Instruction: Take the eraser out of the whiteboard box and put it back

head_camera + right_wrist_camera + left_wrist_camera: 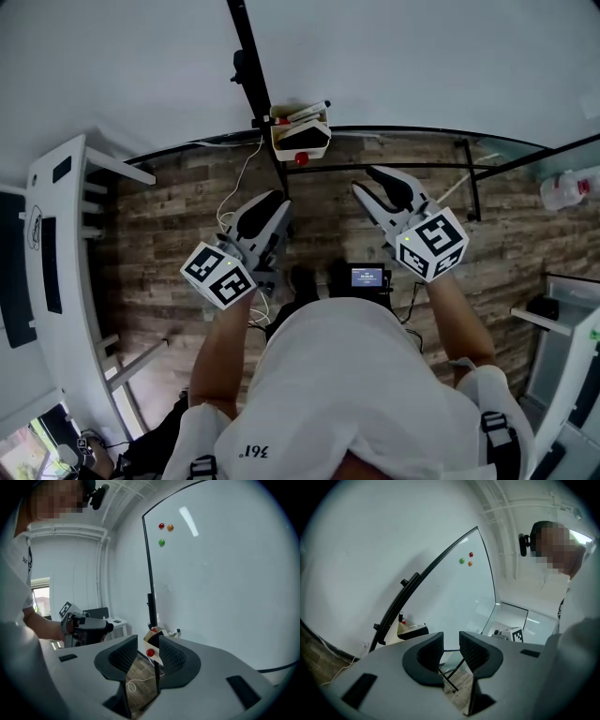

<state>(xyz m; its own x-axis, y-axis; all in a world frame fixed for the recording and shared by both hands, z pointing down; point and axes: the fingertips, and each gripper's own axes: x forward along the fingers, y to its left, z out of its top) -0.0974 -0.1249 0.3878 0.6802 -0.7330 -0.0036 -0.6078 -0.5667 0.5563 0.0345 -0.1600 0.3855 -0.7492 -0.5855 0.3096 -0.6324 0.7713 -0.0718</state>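
Our left gripper (273, 199) and right gripper (369, 182) hold their jaws apart, empty; the eraser (302, 132) in the whiteboard box (315, 148) likely feels light, best pinched across its top.

the right gripper (148, 654), jaws apart and empty, points toward the whiteboard box (152, 636) beside the whiteboard (225, 573).

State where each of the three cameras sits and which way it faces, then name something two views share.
Head view: on the person's head, looking steeply down at the whiteboard box; shows the shirt, left gripper and right gripper.
Left gripper view: rides the left gripper, looking along its open jaws at the whiteboard; the right gripper shows beyond.
Right gripper view: rides the right gripper, facing the whiteboard box; the left gripper shows alongside.
Shared: both gripper views show the magnets.
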